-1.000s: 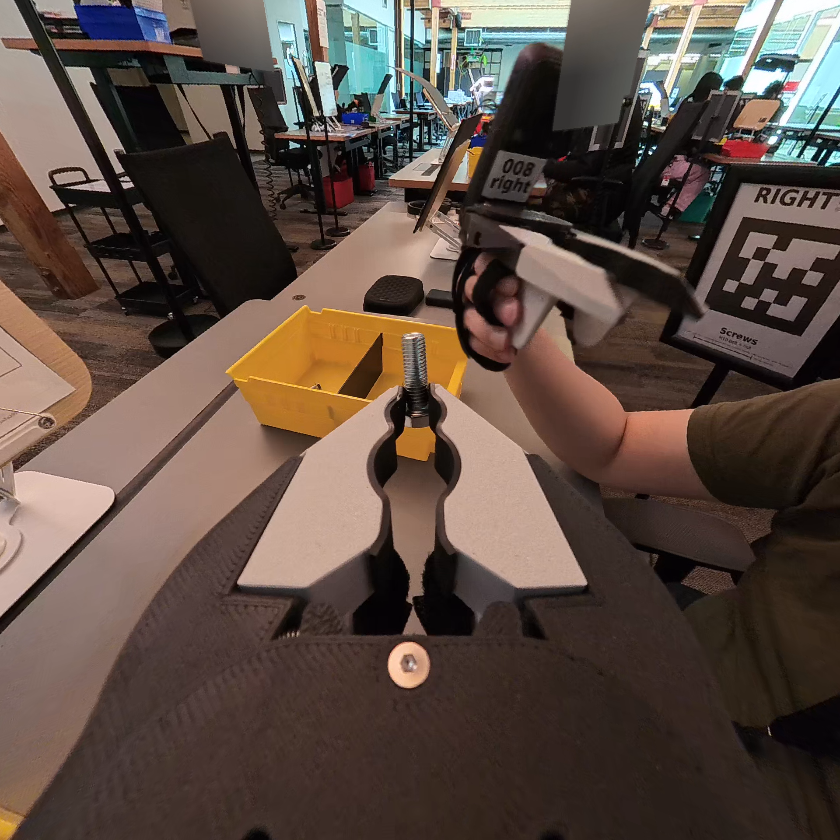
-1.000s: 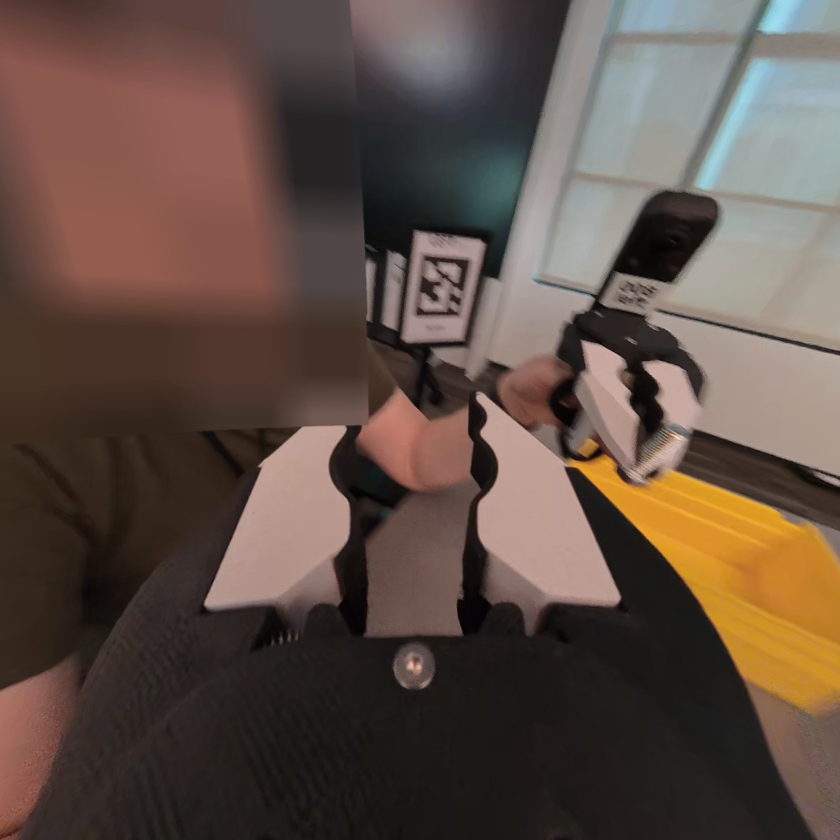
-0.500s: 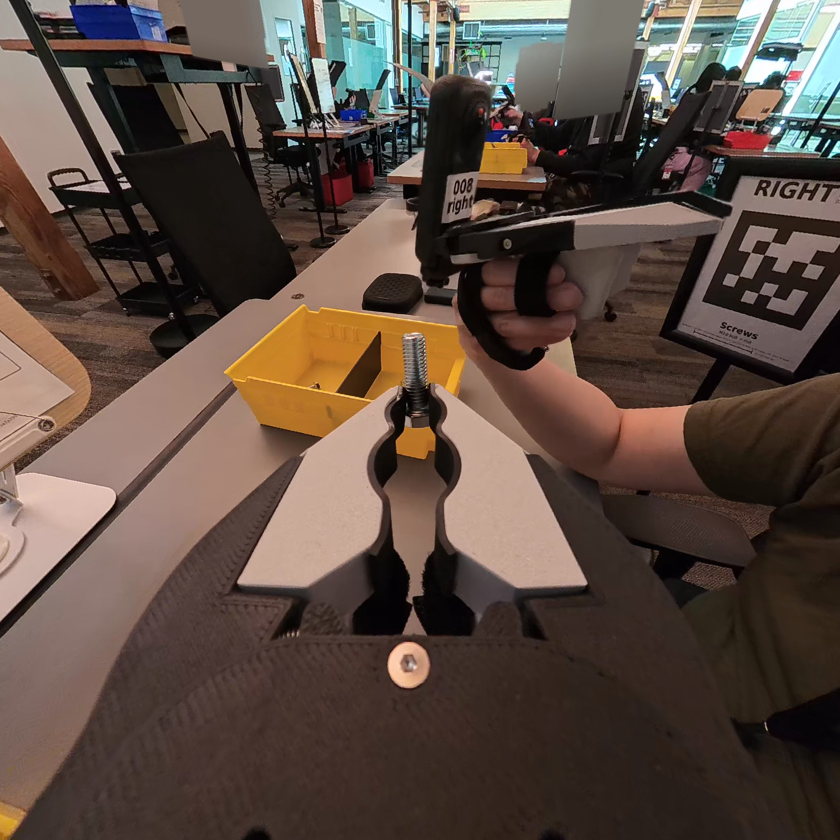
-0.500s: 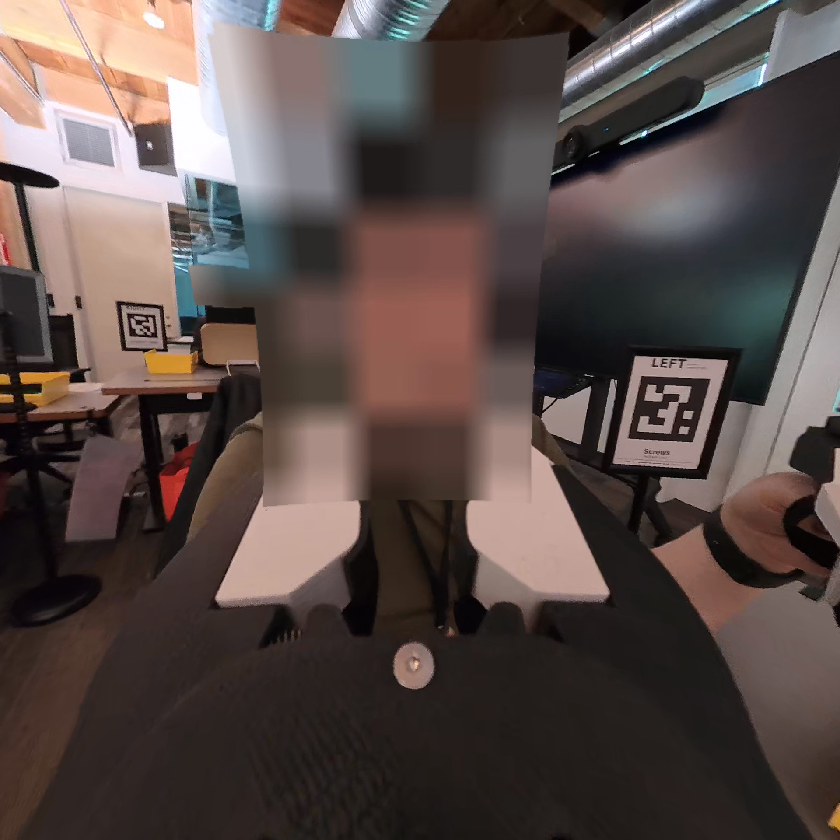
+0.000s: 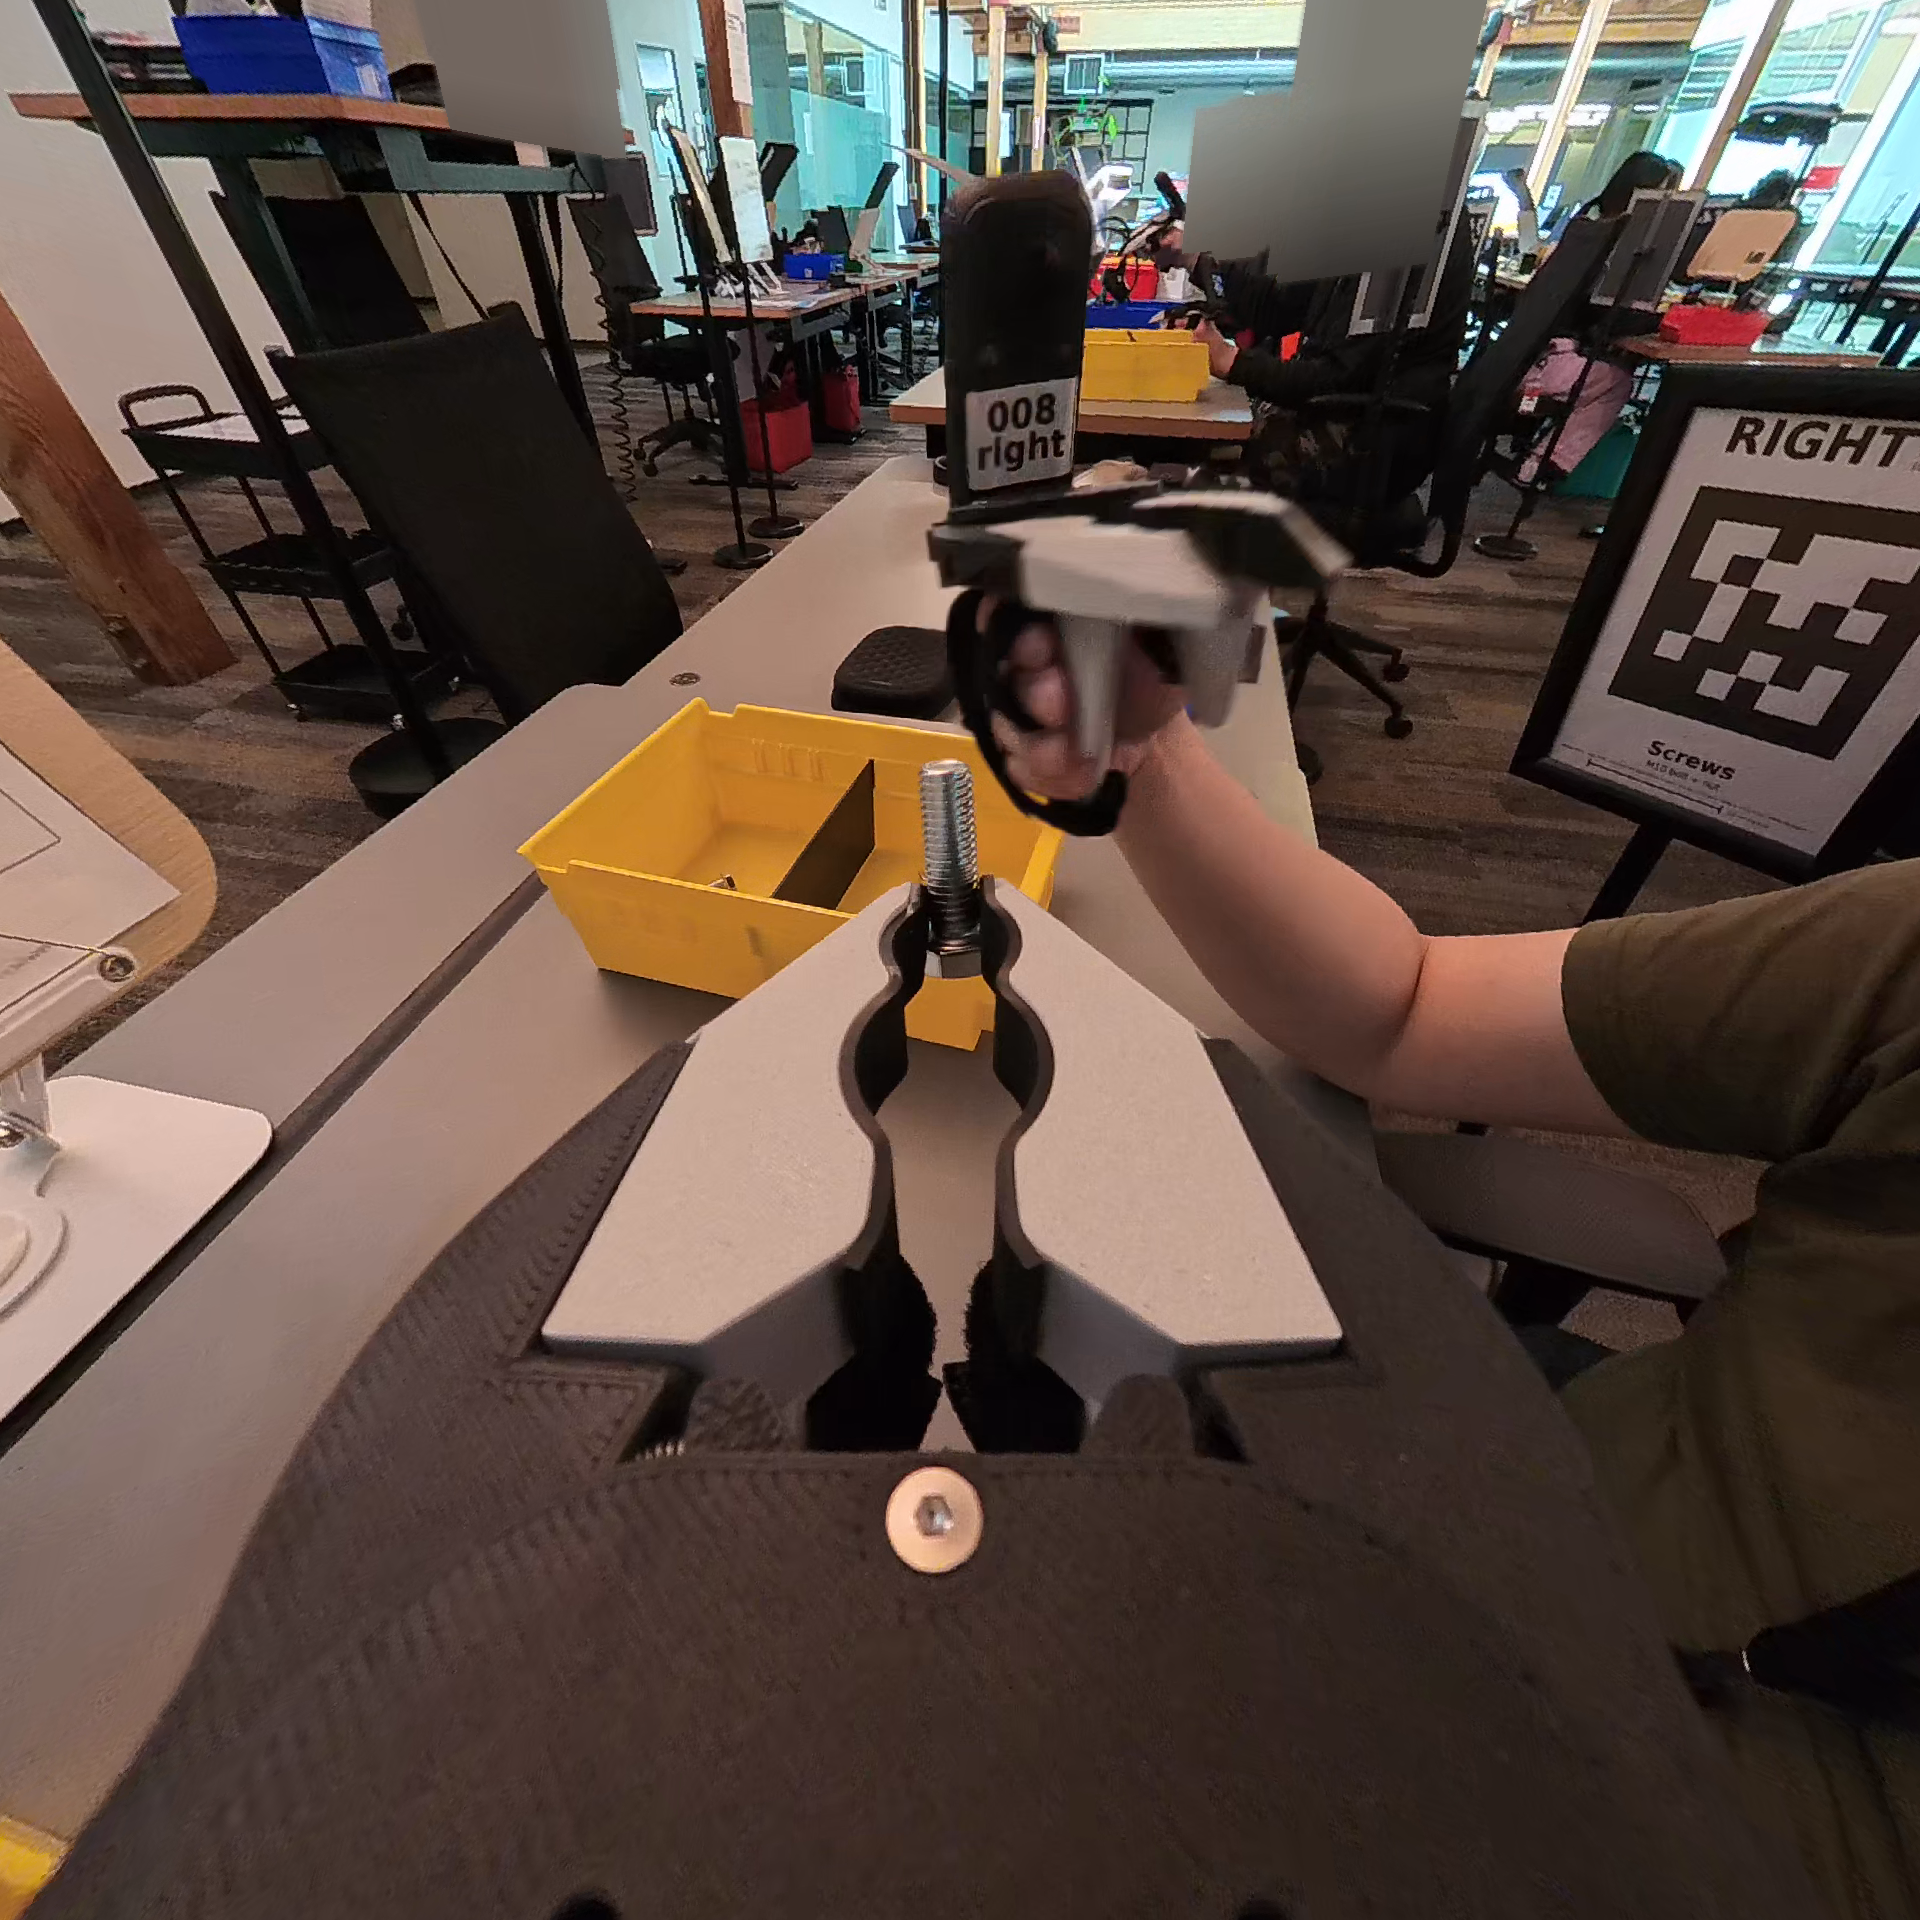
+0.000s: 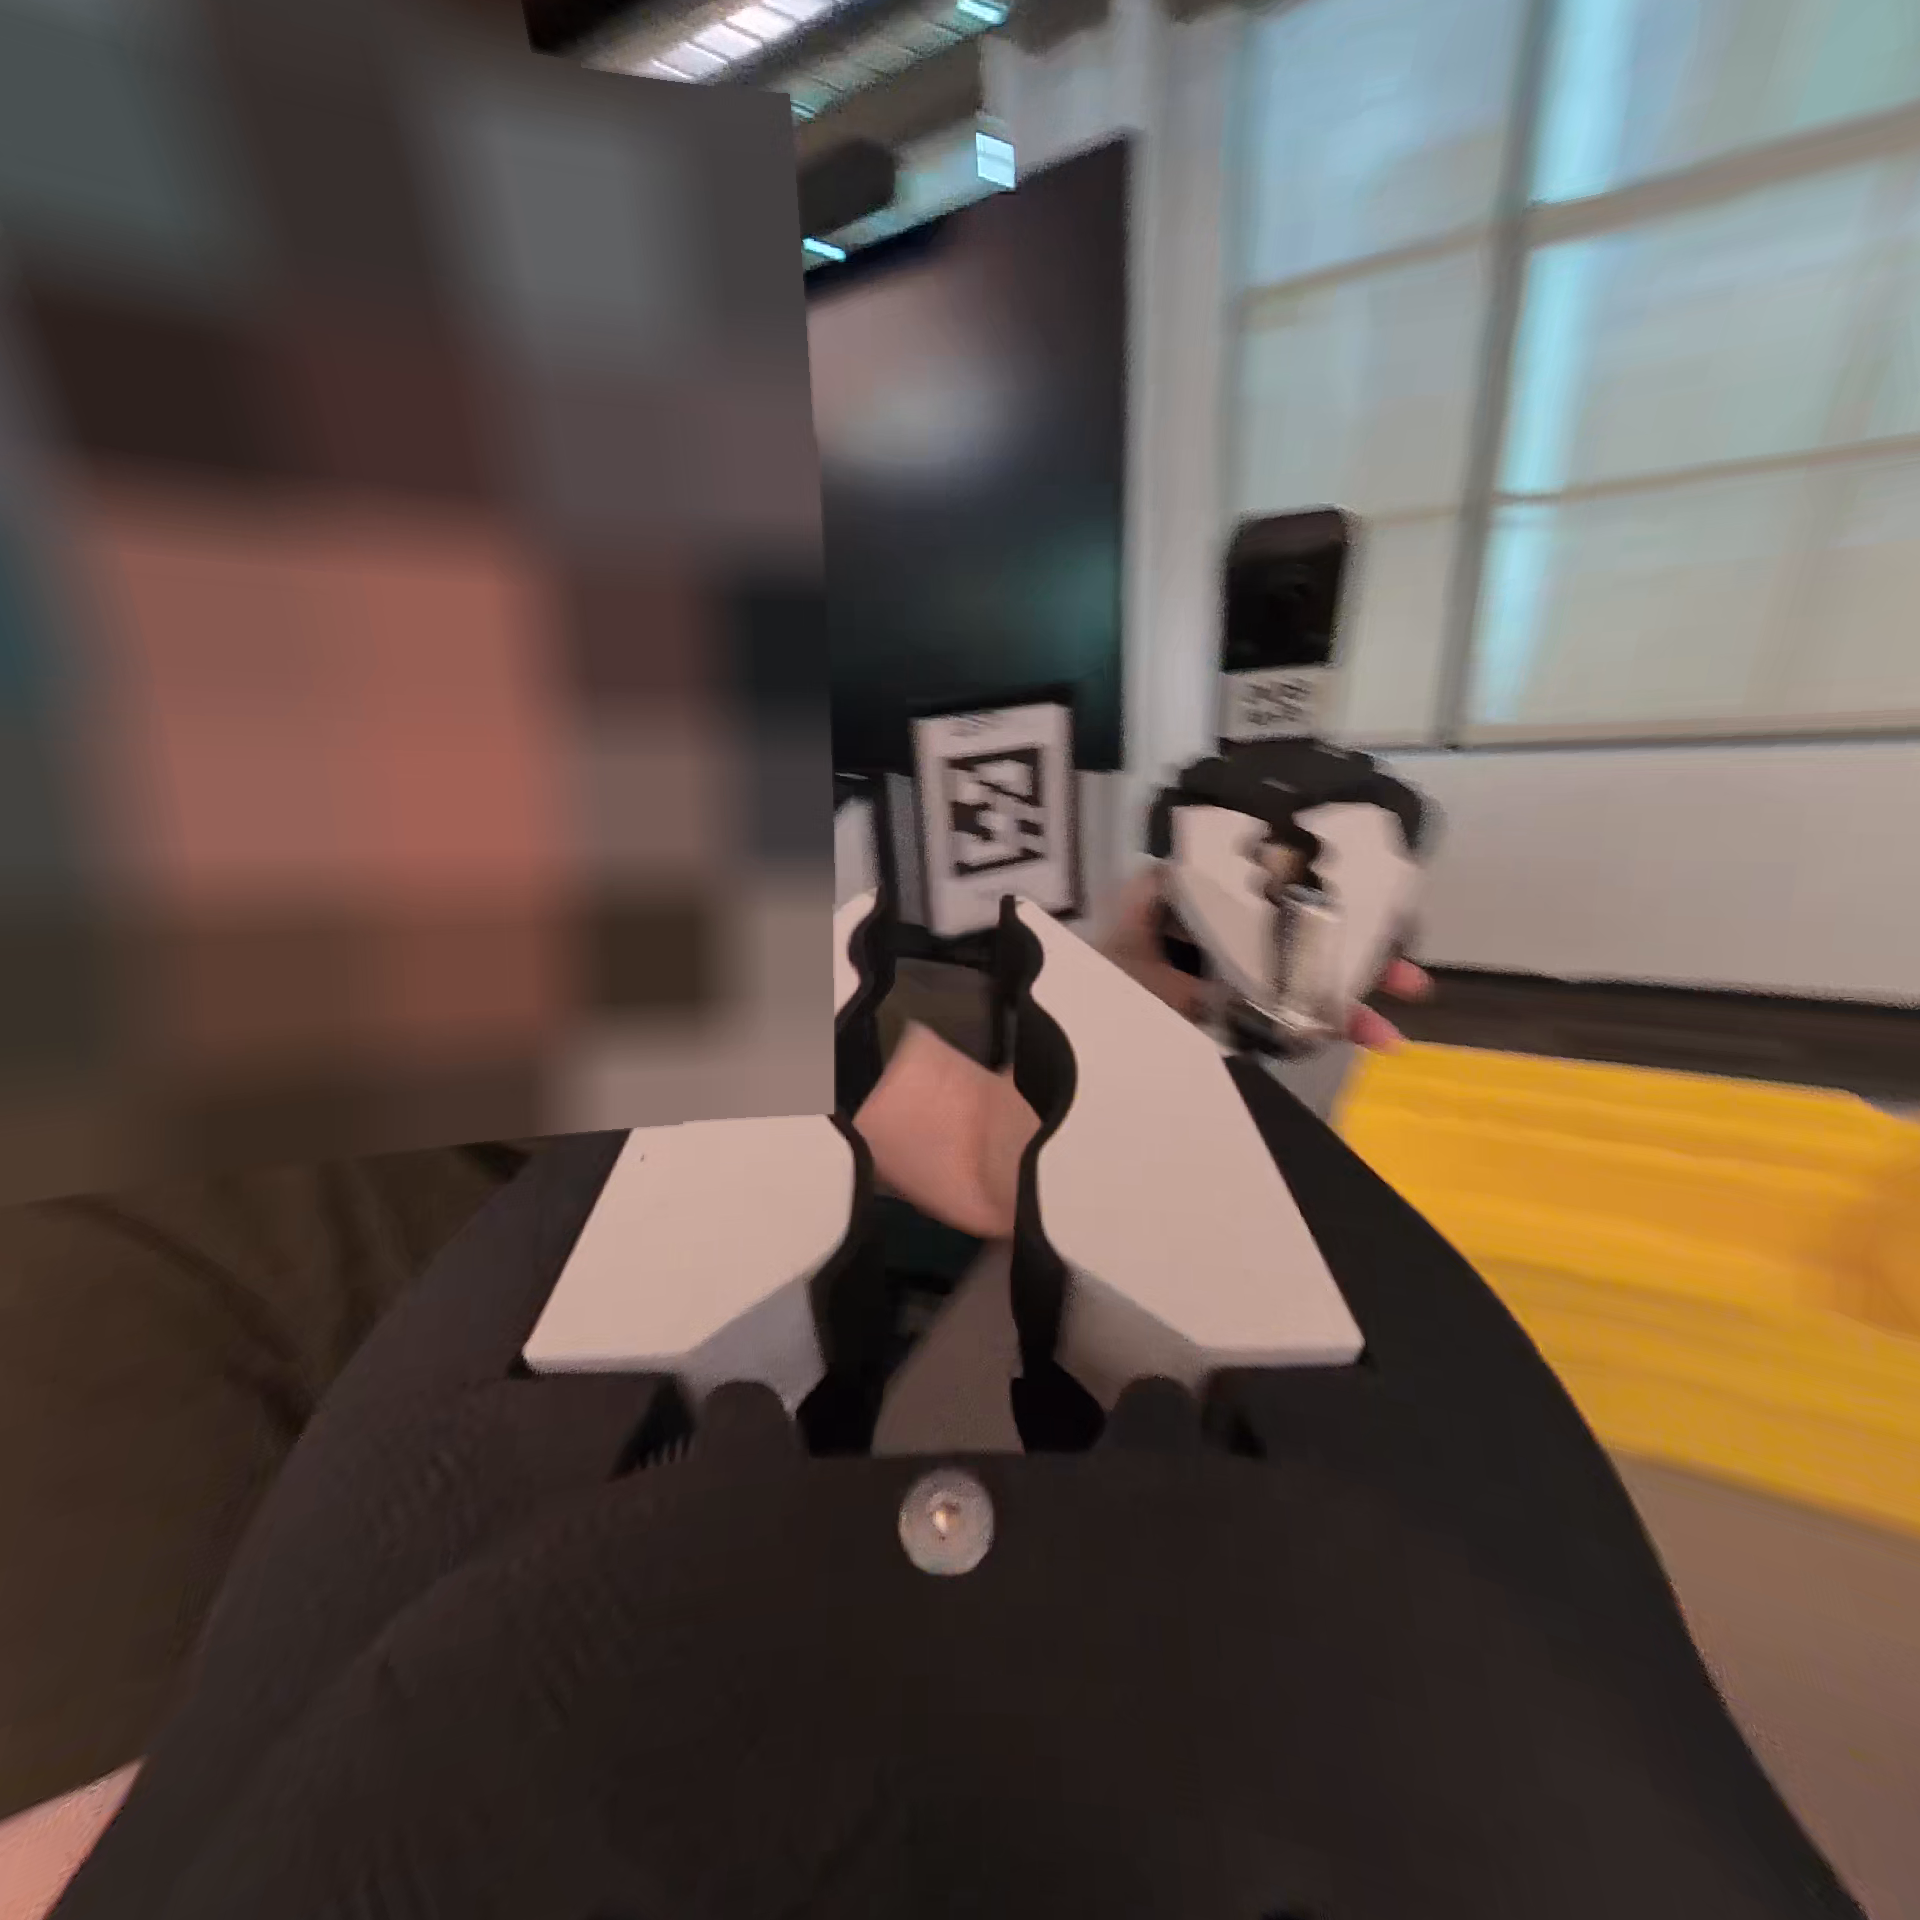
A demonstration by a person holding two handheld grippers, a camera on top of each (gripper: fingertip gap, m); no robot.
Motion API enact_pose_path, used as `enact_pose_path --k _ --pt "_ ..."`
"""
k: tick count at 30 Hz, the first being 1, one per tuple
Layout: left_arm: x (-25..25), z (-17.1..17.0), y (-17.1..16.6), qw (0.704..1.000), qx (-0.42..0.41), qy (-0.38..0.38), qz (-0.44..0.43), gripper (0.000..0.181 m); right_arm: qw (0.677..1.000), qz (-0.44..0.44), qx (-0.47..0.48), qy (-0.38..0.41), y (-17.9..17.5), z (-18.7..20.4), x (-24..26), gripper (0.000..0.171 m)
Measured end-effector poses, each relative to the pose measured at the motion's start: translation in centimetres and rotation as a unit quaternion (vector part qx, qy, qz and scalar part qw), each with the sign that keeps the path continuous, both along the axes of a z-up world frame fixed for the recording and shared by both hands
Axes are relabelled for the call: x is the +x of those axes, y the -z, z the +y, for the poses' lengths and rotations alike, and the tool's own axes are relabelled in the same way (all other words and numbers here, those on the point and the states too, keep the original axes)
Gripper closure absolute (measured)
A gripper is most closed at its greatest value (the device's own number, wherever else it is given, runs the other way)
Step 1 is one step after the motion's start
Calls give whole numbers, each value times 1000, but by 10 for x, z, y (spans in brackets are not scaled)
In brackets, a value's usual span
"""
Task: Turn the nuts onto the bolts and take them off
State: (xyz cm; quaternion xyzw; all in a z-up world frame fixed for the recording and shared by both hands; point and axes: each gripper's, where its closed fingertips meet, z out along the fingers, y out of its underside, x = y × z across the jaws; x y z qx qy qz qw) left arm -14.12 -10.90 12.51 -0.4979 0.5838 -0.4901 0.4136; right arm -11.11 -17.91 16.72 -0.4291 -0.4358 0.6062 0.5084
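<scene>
My left gripper [image 5: 948, 914] is shut on a silver bolt [image 5: 948, 821]. The bolt stands upright with its thread pointing up and a hex part pinched at its foot. Behind it a yellow bin [image 5: 665, 904] with a black divider sits on the grey table [image 5: 312, 1039]. My right gripper [image 5: 1299, 545] is held in the air above and right of the bolt, pointing right. In the right wrist view the right gripper [image 6: 940, 935] is open and empty. That view is blurred and shows the left gripper [image 6: 1288, 914] with the bolt [image 6: 1288, 987], and the bin [image 6: 1610, 1195].
A black pad [image 5: 894, 665] lies behind the bin. A framed sign with a square marker [image 5: 1766, 603] stands at the right. A white stand base [image 5: 104, 1195] sits at the left. A black chair [image 5: 488, 499] stands beyond the table. The person's forearm [image 5: 1299, 956] crosses at the right.
The right gripper swung away toward the person and has now swung back toward the left gripper, still open and empty. The left gripper holds the bolt still.
</scene>
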Motion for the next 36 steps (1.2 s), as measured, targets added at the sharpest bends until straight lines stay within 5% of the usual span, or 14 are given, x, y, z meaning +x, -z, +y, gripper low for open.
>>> enact_pose_path --k 1,4,11,23,36 --pt "0 0 0 1000 -1 -1 -1 174 998 -20 -6 51 7 18 0 154" --pt "-2 2 -1 1000 -1 -3 -1 174 988 -55 -7 143 20 50 6 153" --pt "-6 4 -5 1000 -2 -8 -9 174 988 -29 -36 150 16 58 15 153" --pt "8 15 -1 999 5 4 -38 174 945 -84 50 313 17 88 -14 153" --pt "3 9 -12 997 -17 32 -66 174 954 -50 30 295 16 90 -41 163"
